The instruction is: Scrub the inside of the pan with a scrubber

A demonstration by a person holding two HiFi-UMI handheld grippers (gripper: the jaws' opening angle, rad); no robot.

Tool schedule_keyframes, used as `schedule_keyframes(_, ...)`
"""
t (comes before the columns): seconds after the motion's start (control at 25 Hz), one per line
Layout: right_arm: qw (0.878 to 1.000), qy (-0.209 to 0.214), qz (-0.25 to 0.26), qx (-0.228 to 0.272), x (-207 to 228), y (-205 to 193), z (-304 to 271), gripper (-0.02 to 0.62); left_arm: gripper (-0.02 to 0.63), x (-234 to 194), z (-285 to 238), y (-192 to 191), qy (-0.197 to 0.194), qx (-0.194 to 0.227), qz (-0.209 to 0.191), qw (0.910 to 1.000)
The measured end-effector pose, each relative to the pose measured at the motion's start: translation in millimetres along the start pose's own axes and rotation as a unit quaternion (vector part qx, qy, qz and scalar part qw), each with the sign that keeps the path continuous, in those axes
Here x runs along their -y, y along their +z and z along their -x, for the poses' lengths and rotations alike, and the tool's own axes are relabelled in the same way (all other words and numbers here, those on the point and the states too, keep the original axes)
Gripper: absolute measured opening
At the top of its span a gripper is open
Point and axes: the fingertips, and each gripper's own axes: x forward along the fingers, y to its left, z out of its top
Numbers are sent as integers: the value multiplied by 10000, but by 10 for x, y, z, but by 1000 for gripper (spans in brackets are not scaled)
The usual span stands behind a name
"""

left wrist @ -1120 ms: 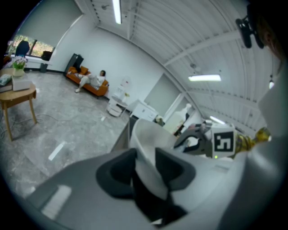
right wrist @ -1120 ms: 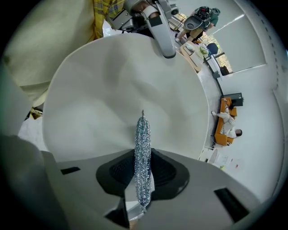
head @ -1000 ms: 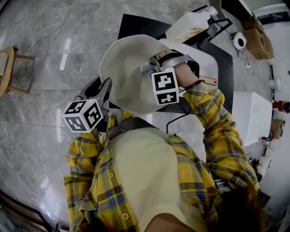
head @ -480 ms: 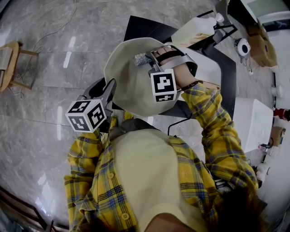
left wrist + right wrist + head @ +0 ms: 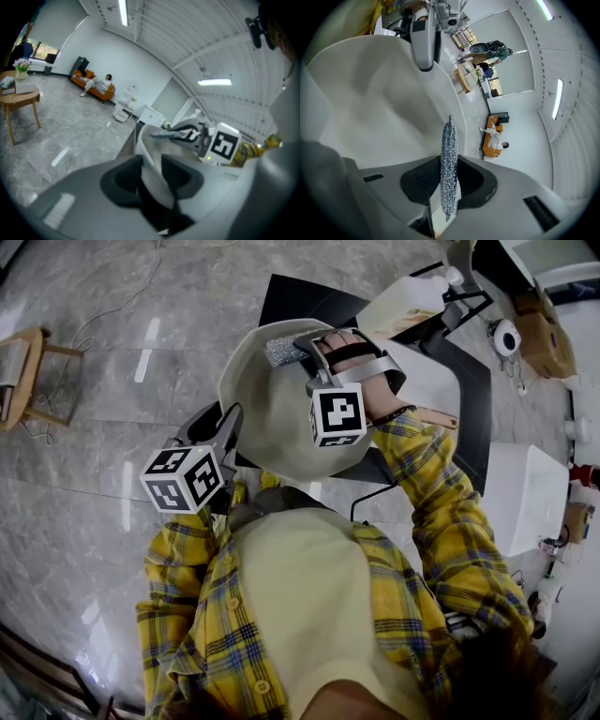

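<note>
A cream pan (image 5: 267, 409) is held tilted in the air with its inside facing me. My left gripper (image 5: 225, 432) is shut on the pan's rim (image 5: 149, 154), which passes between its two dark pads. My right gripper (image 5: 305, 351) is inside the pan, shut on a flat silver glitter scrubber (image 5: 284, 350). The scrubber (image 5: 449, 164) stands edge-on between the pads, its tip close to the pan's inner wall (image 5: 370, 108) near the far rim. In the left gripper view the right gripper's marker cube (image 5: 225, 145) shows beyond the pan.
A black table (image 5: 469, 381) lies behind the pan with a white jug (image 5: 403, 298) on it. To the right are a white box (image 5: 516, 488) and a cardboard box (image 5: 544, 324). A wooden stool (image 5: 21, 381) stands far left on the marble floor.
My right gripper has carried the scrubber up the pan's inner wall toward the far rim. The pan and left gripper have shifted slightly to the right.
</note>
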Motion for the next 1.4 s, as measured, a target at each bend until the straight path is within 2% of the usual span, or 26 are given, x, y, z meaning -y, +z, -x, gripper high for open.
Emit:
schedule_keyframes(0.16,9972,-294,-683,96,109,9,65,83,135,-10,-1,5,-18,37,61,10000)
schedule_keyframes(0.32,9863,-20,-1636,223,25,-3,121,83,135,-10,-13,2,-21,41,65,10000)
schedule_keyframes(0.4,9820,99,-1872,242,-43,8,146,83,135,-9,-15,5,-14,31,53,10000)
schedule_keyframes(0.96,9666,561,-2444,-532,-418,-57,57,83,132,-22,-9,9,64,39,47,10000)
schedule_keyframes(1.24,9641,657,-2372,-1000,-550,-105,-52,83,132,-24,-11,8,68,43,57,10000)
schedule_keyframes(1.4,9635,827,-2354,-970,-608,-13,-87,83,132,-20,-6,7,61,52,69,9999)
